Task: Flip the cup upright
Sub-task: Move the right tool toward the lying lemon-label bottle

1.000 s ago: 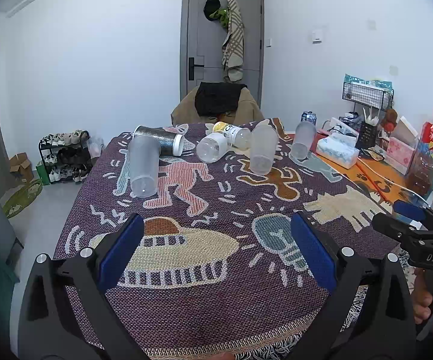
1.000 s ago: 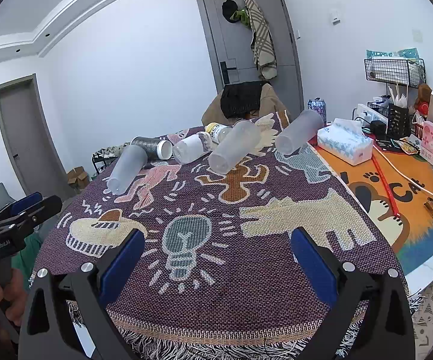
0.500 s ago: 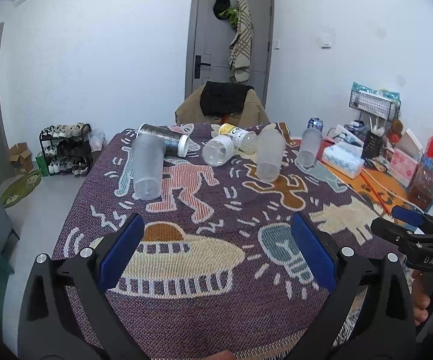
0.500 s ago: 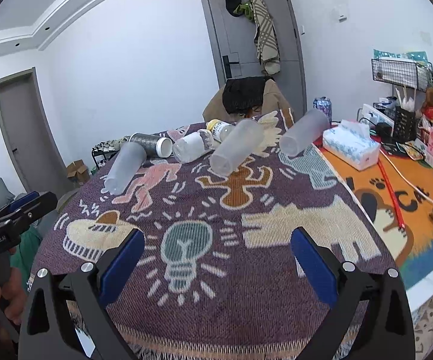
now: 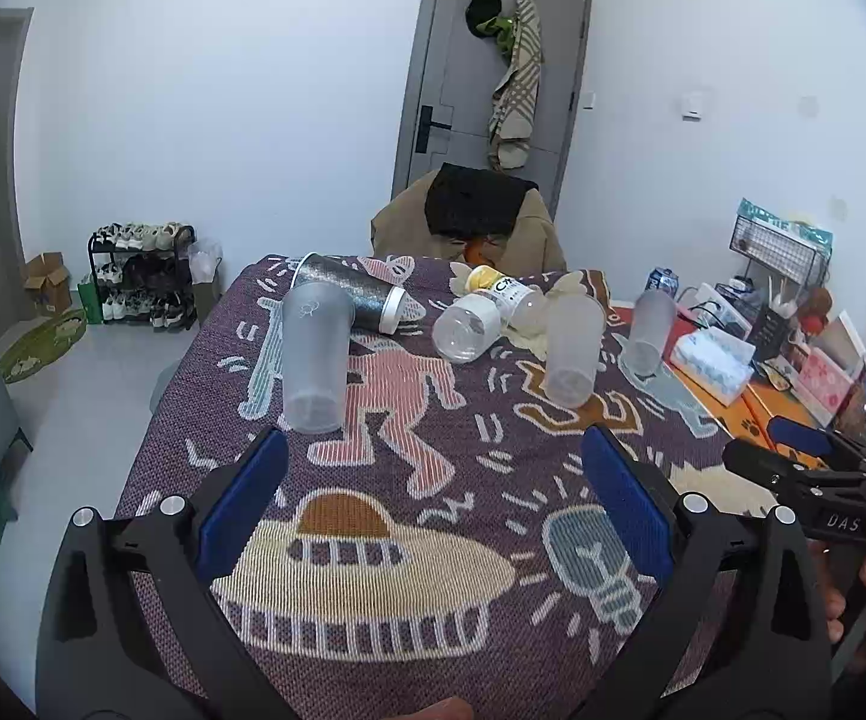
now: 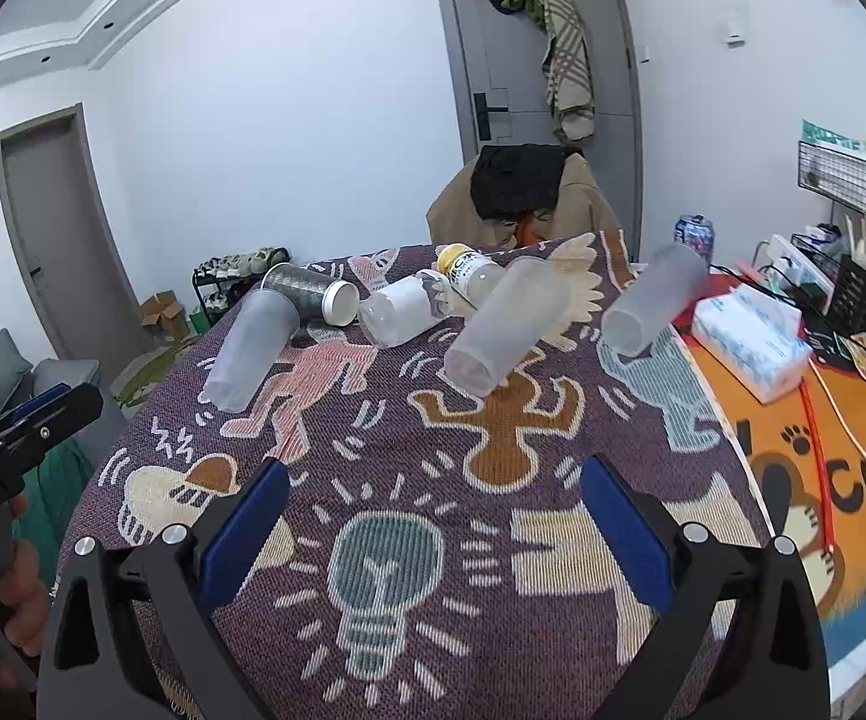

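Observation:
Three frosted plastic cups lie on their sides on the patterned tablecloth: a left cup [image 5: 315,357] [image 6: 250,351], a middle cup [image 5: 572,351] [image 6: 508,327] and a right cup [image 5: 649,330] [image 6: 652,300]. My left gripper [image 5: 433,501] is open and empty above the cloth's near part, with the left cup just beyond its left finger. My right gripper [image 6: 430,525] is open and empty over the lightbulb pattern, well short of the cups.
A dark glitter tumbler [image 5: 352,294], a clear bottle [image 5: 469,330] and a yellow-capped bottle [image 5: 502,291] lie behind the cups. A tissue box [image 6: 751,339], a can [image 6: 694,234] and desk clutter stand at right. A chair [image 5: 469,222] is at the far end.
Both grippers have moved forward toward the cups, which now look larger and nearer. The cups have not moved. Both grippers stay open.

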